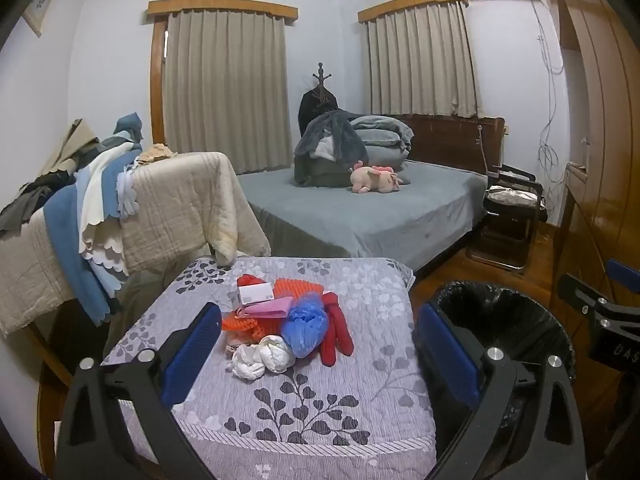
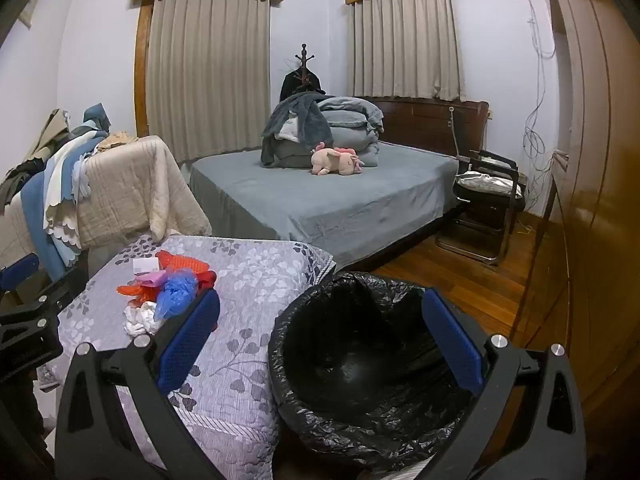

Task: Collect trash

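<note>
Crumpled white paper (image 1: pixel 262 356), a blue bag (image 1: pixel 305 326), red gloves (image 1: pixel 336 330), orange netting (image 1: pixel 298 289), a pink pouch (image 1: pixel 269 306) and a small box (image 1: pixel 256 293) lie heaped together on the grey leaf-print quilt (image 1: pixel 320 408). The left view shows the heap head-on, at 12 o'clock between the spread jaws of the left gripper (image 1: pixel 318 344), which holds nothing; there the bin (image 1: pixel 500 320) is only a dark edge at 3 o'clock. The right view shows the bin (image 2: pixel 360 364) from above: black liner, nothing inside, standing on the wood floor (image 2: pixel 472 280) just beside the quilt. The right gripper (image 2: pixel 320 338) hangs over it, jaws spread and bare, the heap off at 10 o'clock. Beyond lie a grey bed (image 2: pixel 340 200) with a pink plush (image 2: pixel 338 162).
</note>
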The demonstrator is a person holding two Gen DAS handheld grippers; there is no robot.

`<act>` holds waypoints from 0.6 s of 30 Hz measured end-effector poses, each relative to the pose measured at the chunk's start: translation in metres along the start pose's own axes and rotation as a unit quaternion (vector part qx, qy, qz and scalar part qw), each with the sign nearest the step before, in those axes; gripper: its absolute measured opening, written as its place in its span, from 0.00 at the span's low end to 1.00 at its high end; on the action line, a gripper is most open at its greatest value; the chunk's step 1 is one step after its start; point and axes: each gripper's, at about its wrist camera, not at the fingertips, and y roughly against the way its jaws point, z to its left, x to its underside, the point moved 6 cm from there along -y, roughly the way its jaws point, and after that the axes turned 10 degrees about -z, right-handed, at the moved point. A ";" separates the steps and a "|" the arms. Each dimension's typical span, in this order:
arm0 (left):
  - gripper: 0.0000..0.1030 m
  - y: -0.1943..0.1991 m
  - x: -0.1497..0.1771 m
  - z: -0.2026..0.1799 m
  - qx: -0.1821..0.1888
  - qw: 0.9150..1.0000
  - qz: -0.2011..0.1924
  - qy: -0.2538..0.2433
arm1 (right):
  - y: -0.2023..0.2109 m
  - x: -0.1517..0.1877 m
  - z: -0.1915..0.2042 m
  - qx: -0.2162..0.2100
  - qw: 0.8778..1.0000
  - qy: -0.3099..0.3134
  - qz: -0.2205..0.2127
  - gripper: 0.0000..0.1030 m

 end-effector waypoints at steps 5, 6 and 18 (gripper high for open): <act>0.94 0.001 0.001 0.001 -0.001 1.000 0.000 0.001 | -0.001 0.000 0.001 0.001 1.000 0.001 0.000 0.95; 0.94 0.001 0.001 0.000 -0.001 1.000 0.001 -0.001 | -0.001 0.001 0.001 0.000 1.000 0.001 0.000 0.95; 0.94 -0.001 -0.002 -0.002 0.002 1.000 0.003 0.003 | -0.001 0.001 0.002 0.000 1.000 0.002 0.001 0.95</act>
